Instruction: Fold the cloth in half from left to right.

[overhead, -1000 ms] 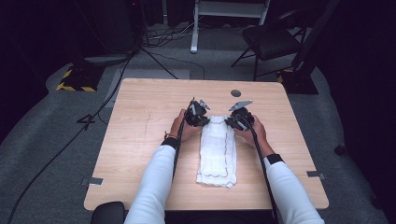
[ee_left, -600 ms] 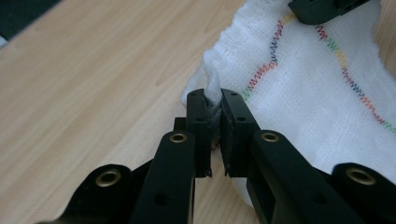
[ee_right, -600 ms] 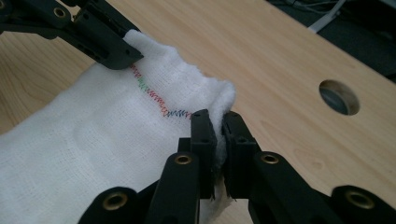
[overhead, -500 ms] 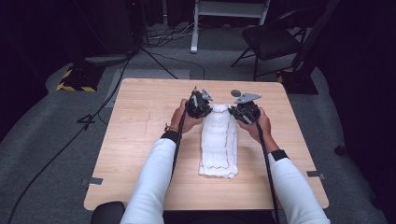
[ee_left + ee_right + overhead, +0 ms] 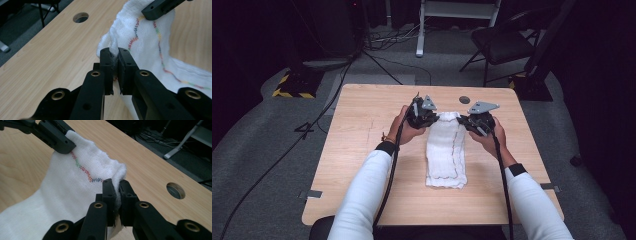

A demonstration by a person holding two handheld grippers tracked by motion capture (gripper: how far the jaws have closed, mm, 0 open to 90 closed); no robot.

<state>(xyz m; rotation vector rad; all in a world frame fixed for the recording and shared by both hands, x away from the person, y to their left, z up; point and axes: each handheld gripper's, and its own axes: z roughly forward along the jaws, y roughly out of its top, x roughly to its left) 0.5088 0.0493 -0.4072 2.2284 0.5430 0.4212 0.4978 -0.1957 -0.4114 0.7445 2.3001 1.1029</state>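
Note:
A white towel (image 5: 445,152) with a multicoloured stitched line lies folded lengthwise down the middle of the wooden table (image 5: 362,130). Its far end is lifted off the wood. My left gripper (image 5: 428,118) is shut on the far left corner of the towel (image 5: 140,37), with cloth pinched between the pads. My right gripper (image 5: 468,121) is shut on the far right corner of the towel (image 5: 80,185). In the left gripper view the other gripper's jaw tip sits at the top right on the cloth. The near end of the towel rests flat on the table.
A round hole (image 5: 464,99) goes through the tabletop just beyond the grippers, also seen as the hole (image 5: 80,17) and the hole (image 5: 175,190). Behind the table stand a chair (image 5: 502,42) and a stand on the carpet. Cables trail across the floor at left.
Both grippers have risen and moved away from the person, lifting the towel's far end off the table. The towel now stretches longer and narrower.

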